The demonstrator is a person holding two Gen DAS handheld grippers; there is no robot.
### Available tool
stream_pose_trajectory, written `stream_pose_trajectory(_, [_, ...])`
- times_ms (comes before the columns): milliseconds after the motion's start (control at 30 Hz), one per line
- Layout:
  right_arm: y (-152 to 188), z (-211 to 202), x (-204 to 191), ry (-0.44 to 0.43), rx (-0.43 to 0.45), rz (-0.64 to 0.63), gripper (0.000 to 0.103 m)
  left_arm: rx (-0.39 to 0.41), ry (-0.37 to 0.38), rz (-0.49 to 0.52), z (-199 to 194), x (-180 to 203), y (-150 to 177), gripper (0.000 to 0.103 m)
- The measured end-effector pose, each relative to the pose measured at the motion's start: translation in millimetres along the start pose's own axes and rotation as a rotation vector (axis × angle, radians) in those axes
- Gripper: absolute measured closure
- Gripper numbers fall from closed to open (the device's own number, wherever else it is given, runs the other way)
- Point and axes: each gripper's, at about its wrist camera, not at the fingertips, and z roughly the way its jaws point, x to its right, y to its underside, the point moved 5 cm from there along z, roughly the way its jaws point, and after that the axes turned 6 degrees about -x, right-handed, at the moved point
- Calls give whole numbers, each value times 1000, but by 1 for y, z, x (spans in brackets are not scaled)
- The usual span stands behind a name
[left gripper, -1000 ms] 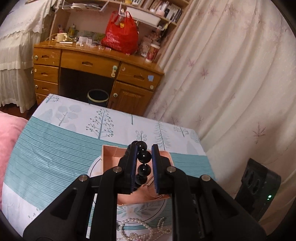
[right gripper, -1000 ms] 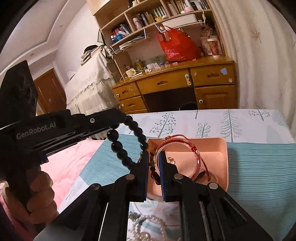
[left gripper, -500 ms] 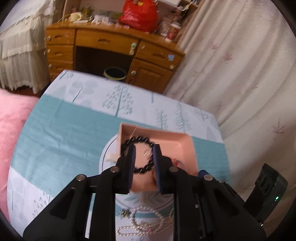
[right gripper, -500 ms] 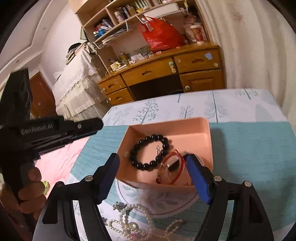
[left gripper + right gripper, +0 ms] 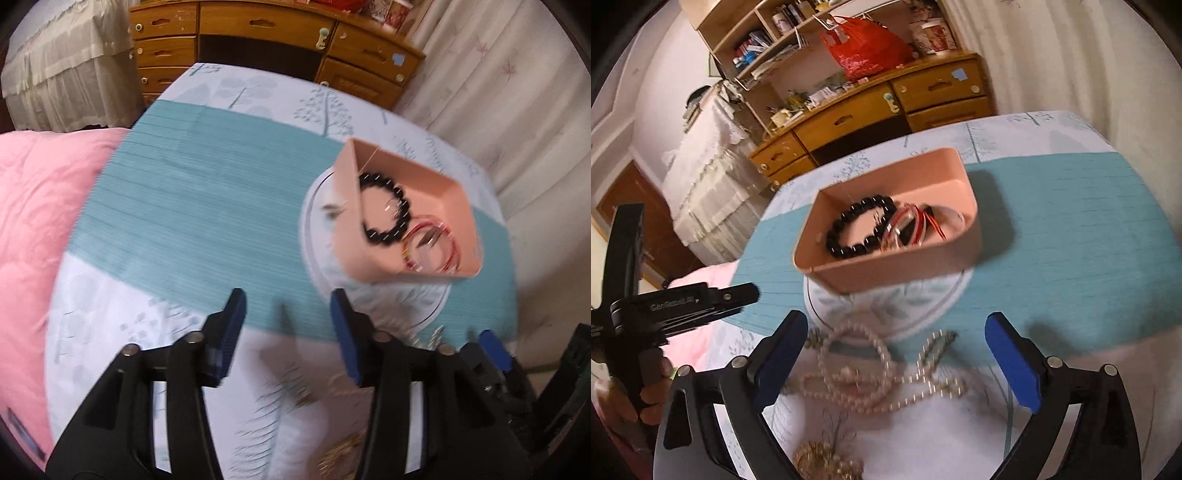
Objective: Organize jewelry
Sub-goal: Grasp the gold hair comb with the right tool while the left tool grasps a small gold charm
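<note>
A pink tray point(image 5: 849, 273) stands on the table and shows in the left wrist view too point(image 5: 461, 206). In it lie a black bead bracelet point(image 5: 860, 229) point(image 5: 384, 214) and a red bangle point(image 5: 908, 225) point(image 5: 432, 247). A pearl necklace point(image 5: 864, 376) lies tangled on the cloth in front of the tray, between my right gripper's open jaws. My right gripper point(image 5: 894, 358) is open and empty above the pearls. My left gripper point(image 5: 288, 339) is open and empty, left of the tray; it also shows at the left of the right wrist view point(image 5: 738, 295).
A gold chain point(image 5: 820, 458) lies near the table's front edge. The table has a teal and white tree-print cloth point(image 5: 207, 206). A pink quilt point(image 5: 37, 221) lies to the left. A wooden desk point(image 5: 871, 110) and curtains point(image 5: 517, 92) stand behind.
The left gripper let the black bracelet drop into the tray, opened wide and swung left. The right gripper released the red bangle into the tray, opened and drew back over the pearls.
</note>
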Motion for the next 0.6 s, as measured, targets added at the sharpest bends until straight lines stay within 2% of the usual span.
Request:
stream_pose_trajectory(100, [17,-3,-5,38,-18,13,5,-24,-17,38,1,-5,11,48])
stream_pose_trajectory(167, [27,-4,-7,66,-30,37,5,-81,-30,101,12,-5,20,46])
stream_pose_trajectory(333, [68,-13,-13,144,-102,240,5,-184,-18,273,27,5,31,46])
stream_pose_trajectory(400, [88,-19,-23,162,-115,315,5,-195,-14,372,24,12,36,46])
stream_pose_trajectory(500, [108,-23,-46,177,-107,306,5,-180,-10,510,19,23,46,46])
stream_pose_trajectory(600, [124,-21,-74,231,-86,239,5,-191,3,581,22,27,54,46])
